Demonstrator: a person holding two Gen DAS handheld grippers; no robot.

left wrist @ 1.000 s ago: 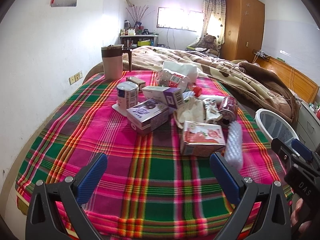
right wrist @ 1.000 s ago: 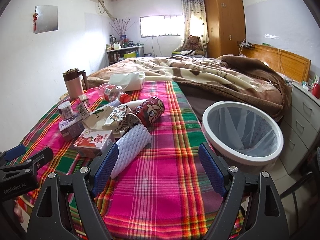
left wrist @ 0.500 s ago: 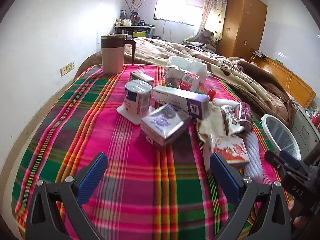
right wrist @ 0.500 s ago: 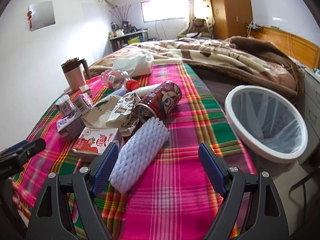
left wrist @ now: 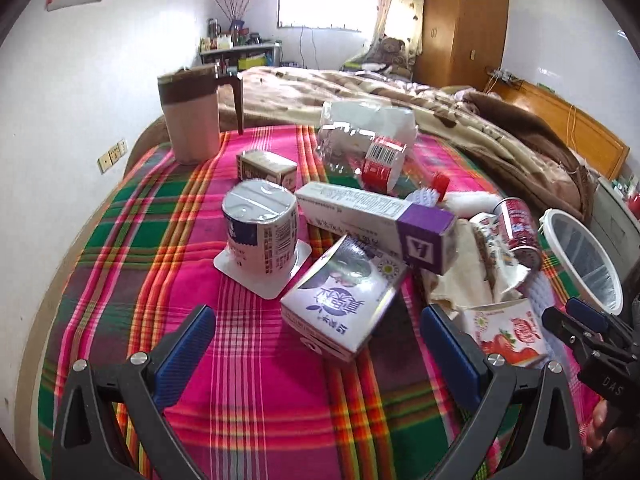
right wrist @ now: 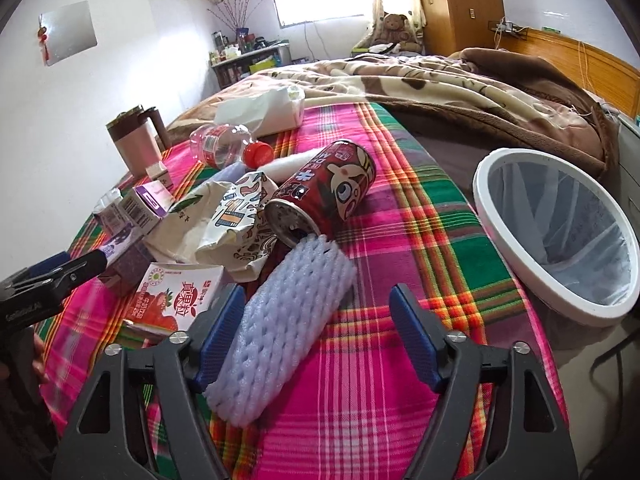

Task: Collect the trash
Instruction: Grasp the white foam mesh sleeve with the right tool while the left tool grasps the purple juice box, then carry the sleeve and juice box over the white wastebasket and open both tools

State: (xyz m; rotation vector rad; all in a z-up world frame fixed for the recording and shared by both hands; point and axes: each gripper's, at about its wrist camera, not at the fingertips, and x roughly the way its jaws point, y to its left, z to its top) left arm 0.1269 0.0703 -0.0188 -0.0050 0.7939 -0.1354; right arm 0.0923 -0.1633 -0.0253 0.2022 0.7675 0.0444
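Trash lies on a plaid blanket (left wrist: 120, 240). In the left wrist view my open left gripper (left wrist: 316, 344) faces a purple milk carton (left wrist: 344, 300), with a yogurt cup (left wrist: 260, 228) and a long purple-ended box (left wrist: 376, 220) behind it. In the right wrist view my open right gripper (right wrist: 316, 332) sits low over a white foam net sleeve (right wrist: 280, 328), whose near end lies between the fingers. A red can (right wrist: 320, 196), a strawberry carton (right wrist: 176, 296), crumpled paper bags (right wrist: 224, 220) and a plastic bottle (right wrist: 224, 146) lie beyond. A white-rimmed bin (right wrist: 560, 232) stands at the right.
A brown and pink jug (left wrist: 190, 120) stands at the blanket's far left. A white tissue pack (right wrist: 268, 114) lies at the back. A brown quilt (right wrist: 460, 84) covers the bed beyond. A small box (left wrist: 266, 168) sits behind the yogurt cup.
Both grippers have moved forward toward the trash. The purple carton now lies close before the left gripper, and the foam sleeve has come between the right gripper's fingers.
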